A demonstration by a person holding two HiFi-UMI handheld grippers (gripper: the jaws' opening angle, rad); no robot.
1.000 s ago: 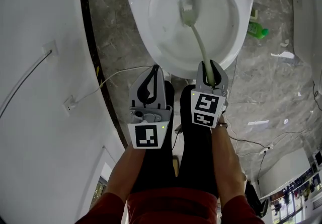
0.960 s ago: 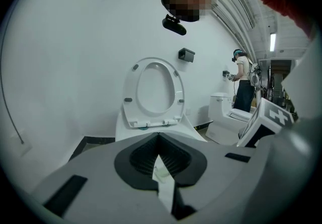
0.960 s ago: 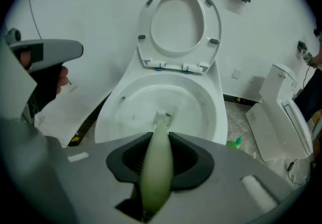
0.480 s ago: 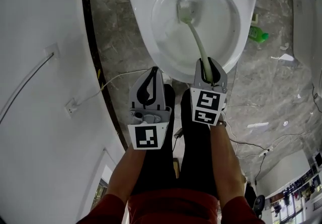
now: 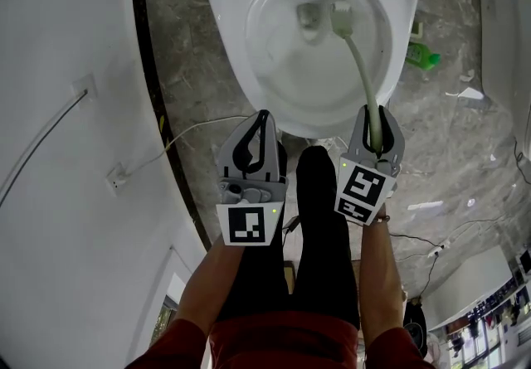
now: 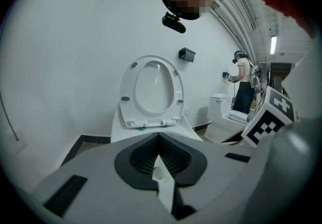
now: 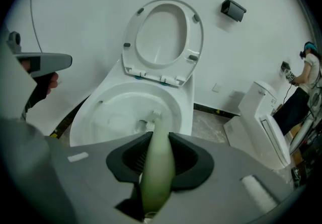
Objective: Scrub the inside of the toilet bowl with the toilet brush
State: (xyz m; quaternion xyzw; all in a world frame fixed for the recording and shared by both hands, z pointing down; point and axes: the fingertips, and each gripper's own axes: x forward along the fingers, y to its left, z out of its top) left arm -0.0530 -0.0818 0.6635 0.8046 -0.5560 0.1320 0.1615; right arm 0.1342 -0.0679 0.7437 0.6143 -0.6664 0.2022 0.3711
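Note:
A white toilet bowl stands below me with its seat and lid raised against the wall. My right gripper is shut on the pale green handle of the toilet brush; the brush head rests inside the bowl at the back right, near the drain. In the right gripper view the handle runs out between the pads toward the bowl. My left gripper hovers just in front of the bowl's near rim, shut and holding nothing. The left gripper faces the raised seat.
A white curved wall with a cable and socket lies at the left. A green bottle stands on the grey stone floor right of the toilet. Another toilet and a person are farther right. The wearer's dark legs are below the grippers.
My right gripper has swung right and slightly back, carrying the brush head from the bowl's middle rear to its right rear side. The left gripper has stayed put.

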